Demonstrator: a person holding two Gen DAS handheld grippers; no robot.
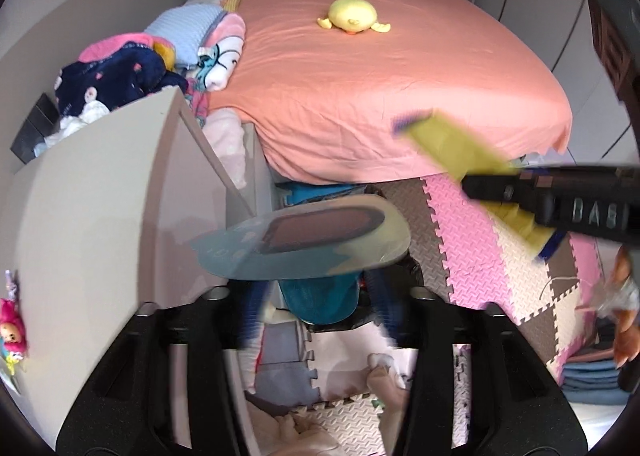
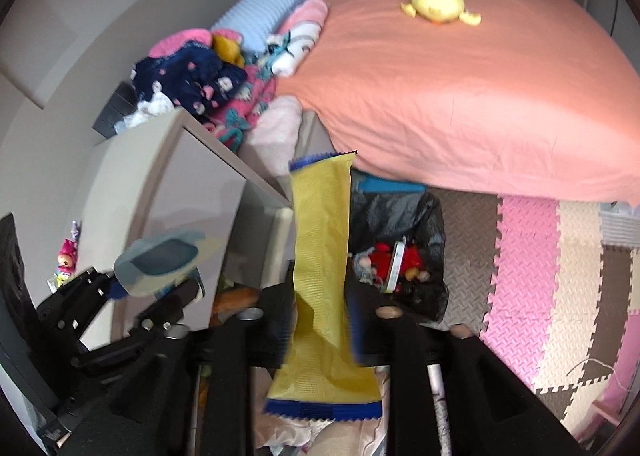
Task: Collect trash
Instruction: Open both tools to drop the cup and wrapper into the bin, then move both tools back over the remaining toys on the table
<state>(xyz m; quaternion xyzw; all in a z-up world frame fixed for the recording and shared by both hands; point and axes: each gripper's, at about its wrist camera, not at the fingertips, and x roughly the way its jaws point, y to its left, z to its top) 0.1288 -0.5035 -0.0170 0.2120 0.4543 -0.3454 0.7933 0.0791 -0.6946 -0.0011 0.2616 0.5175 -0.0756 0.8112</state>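
Trash, two pieces, carried in a bedroom beside the salmon-pink sheeted bed (image 2: 460,96). Below the bed's near edge, on the grey foam floor mat (image 2: 468,256), the black plastic bin bag (image 2: 424,228), mouth open and already holding red and white scraps, probably where both pieces are headed. Long yellow foil wrapper with blue serrated ends (image 2: 320,276) pinched mid-length by the black right gripper (image 2: 320,336), hanging lengthwise just beside the bag's rim, seemingly held clear for a drop. Flat pale-blue oval plastic lid with a dark window (image 1: 304,240) clamped at its near edge by the black left gripper (image 1: 316,320), level and in front of the beige cabinet's corner (image 1: 120,196). Smallest, a yellow plush duck (image 1: 352,14), untouched toward the bed's far edge.
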